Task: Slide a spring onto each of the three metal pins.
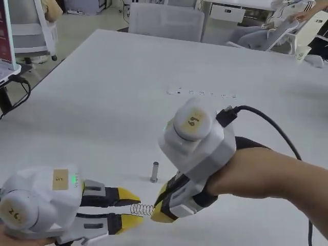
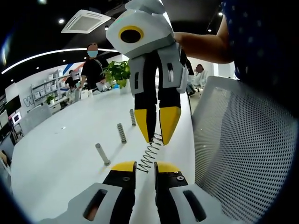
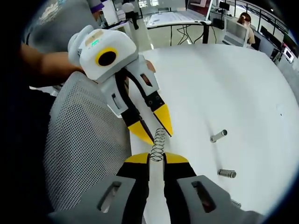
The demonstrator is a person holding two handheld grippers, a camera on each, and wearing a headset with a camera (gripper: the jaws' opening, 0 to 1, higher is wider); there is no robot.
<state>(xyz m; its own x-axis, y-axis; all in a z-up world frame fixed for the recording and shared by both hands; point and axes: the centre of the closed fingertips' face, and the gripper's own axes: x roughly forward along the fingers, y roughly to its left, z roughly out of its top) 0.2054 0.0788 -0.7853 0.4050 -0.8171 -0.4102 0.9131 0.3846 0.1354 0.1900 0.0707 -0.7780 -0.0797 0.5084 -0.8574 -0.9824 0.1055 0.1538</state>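
Your right gripper (image 1: 160,211) pinched one end of spring (image 1: 142,209), stretched between both grippers' tips over table (image 1: 102,102). Your left gripper (image 1: 137,208) had jaws slightly parted around spring's other end; firm grip there unclear. One bare pin (image 1: 154,171) stood upright just beyond spring. In left gripper view, middle pin (image 2: 122,133) and far pin (image 2: 132,117) already wore springs.
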